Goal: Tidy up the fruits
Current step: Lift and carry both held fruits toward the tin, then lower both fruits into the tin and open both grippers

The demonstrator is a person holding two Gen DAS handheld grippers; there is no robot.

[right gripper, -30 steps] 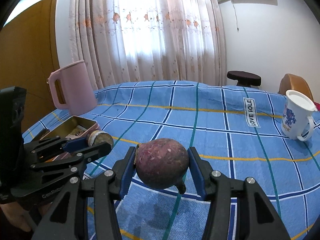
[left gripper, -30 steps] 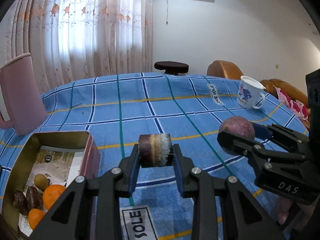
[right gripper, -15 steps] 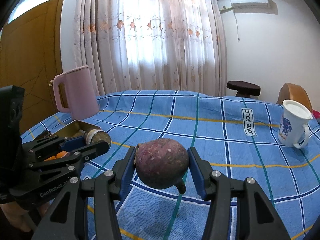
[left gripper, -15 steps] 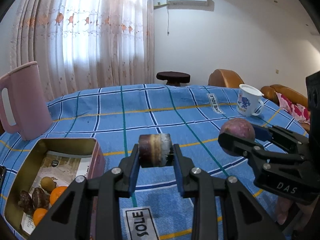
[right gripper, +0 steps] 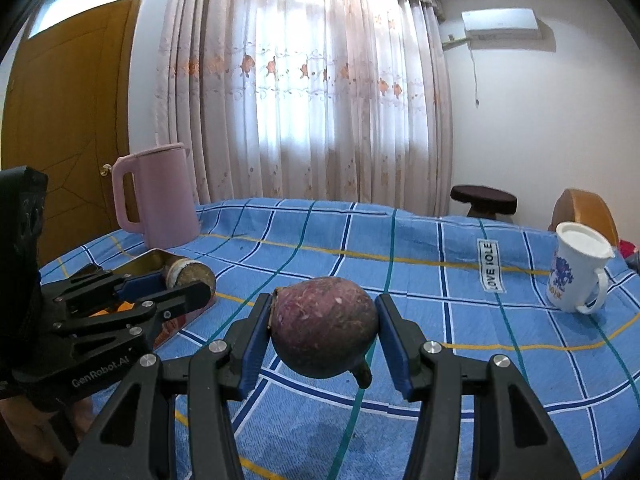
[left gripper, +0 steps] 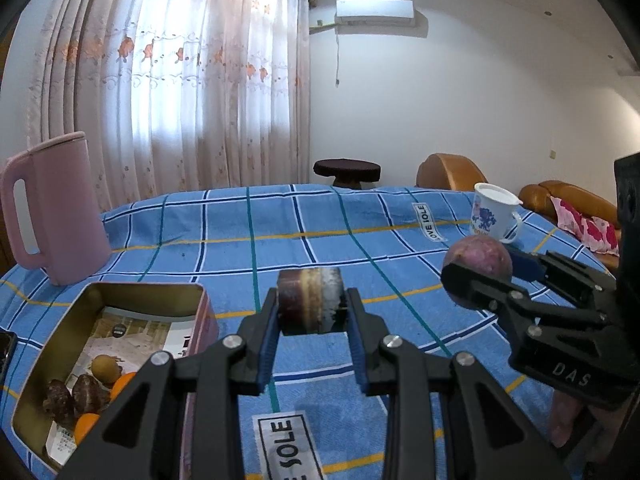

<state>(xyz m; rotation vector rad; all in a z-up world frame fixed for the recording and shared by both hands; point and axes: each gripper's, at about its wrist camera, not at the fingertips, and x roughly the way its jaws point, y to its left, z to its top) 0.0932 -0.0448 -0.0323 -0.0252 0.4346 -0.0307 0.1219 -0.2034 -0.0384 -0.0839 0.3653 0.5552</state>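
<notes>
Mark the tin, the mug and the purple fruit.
tin (left gripper: 202,312): left wrist view, right wall's rim.
mug (right gripper: 572,272): right wrist view, printed side of the body.
purple fruit (right gripper: 324,326): right wrist view, middle of its front skin.

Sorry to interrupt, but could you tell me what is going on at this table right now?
A person is sorting fruit with two handheld grippers. The left gripper is shut on a brownish banded fruit, and the right gripper is shut on a round purple fruit. Both are held above the blue checked tablecloth. The open metal tin on the left already holds oranges and darker fruits.
</notes>
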